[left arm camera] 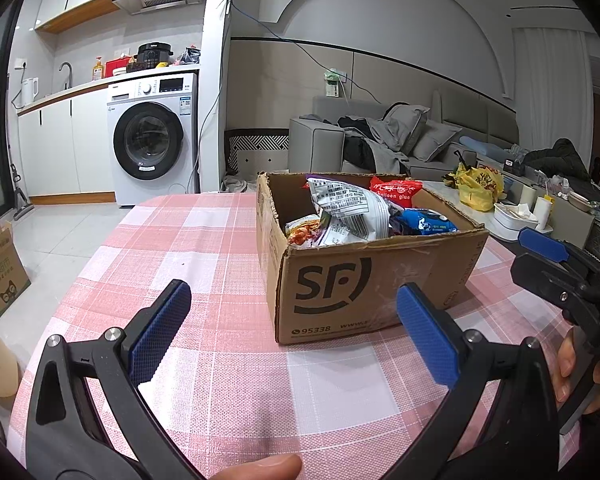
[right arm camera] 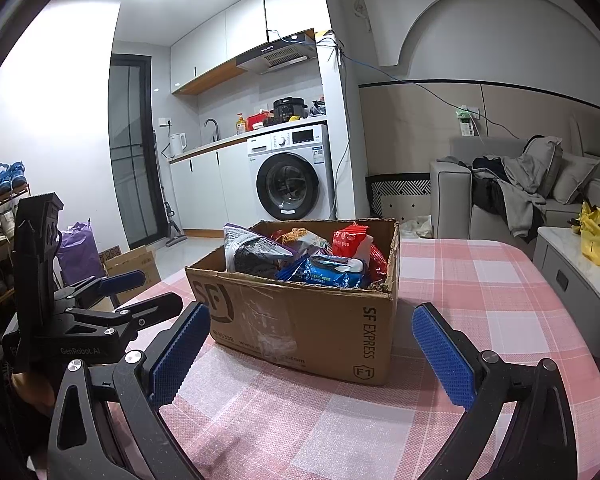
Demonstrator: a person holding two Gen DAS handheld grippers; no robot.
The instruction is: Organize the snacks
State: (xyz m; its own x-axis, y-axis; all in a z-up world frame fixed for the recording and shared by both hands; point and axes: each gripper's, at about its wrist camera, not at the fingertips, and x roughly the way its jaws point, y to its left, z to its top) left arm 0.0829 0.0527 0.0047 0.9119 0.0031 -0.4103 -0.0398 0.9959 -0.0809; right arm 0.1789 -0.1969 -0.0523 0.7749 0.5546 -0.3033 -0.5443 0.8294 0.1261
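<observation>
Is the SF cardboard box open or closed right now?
Open: the SF cardboard box has no flaps covering its top, and snack packets show inside it.

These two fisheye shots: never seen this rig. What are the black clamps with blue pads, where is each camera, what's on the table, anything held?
No robot: a person holds a clamp-like tool in each hand, with a camera on each looking along its fingers. One picture is from the left tool, the other from the right tool. Both are open and empty. On the pink checked tablecloth stands an open brown cardboard box full of snack packets, including a blue packet and a red packet. Each view also catches the other tool at its edge.
</observation>
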